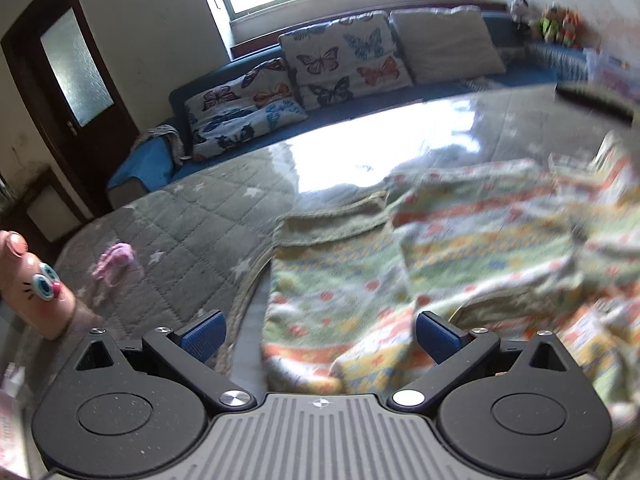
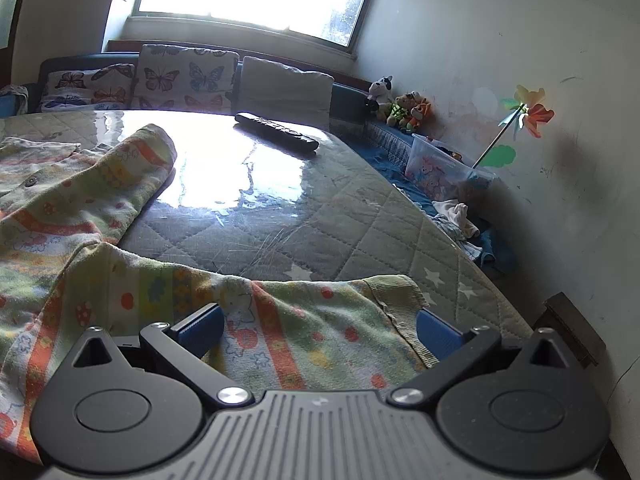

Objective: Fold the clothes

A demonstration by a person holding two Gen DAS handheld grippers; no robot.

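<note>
The garment (image 1: 460, 248), a small patterned piece in green, orange and yellow bands, lies rumpled on the table (image 1: 192, 216), which has a quilted grey cover under a glossy clear sheet. In the left wrist view it fills the area from 12 to 4 o'clock of the left gripper (image 1: 320, 334), with a ribbed green cuff (image 1: 332, 220) lying at about 12 o'clock. The left gripper's blue pads stand wide apart with nothing between them; the cloth's edge lies under the gap, and whether the pads touch it cannot be told. This view is blurred on the right side.

At 10 o'clock a small pink item (image 1: 114, 260) sits on the cover, apart from the garment. A thumb (image 1: 30, 280) with a sticker on it shows at the left edge, about 9 o'clock.

In the right wrist view the right gripper (image 2: 318, 334) is also spread wide, holding nothing. One sleeve or leg of the garment (image 2: 280, 320) stretches across the gap between its pads, and its ribbed cuff (image 2: 400, 300) ends by the right pad. The rest of the garment is heaped toward 9 and 10 o'clock. A remote (image 2: 276, 132) lies on the table at 12 o'clock, well apart from the cloth. Beyond it stand butterfly cushions (image 2: 184, 76) against a sofa, and plush toys (image 2: 400, 108) sit at 1 o'clock.
</note>
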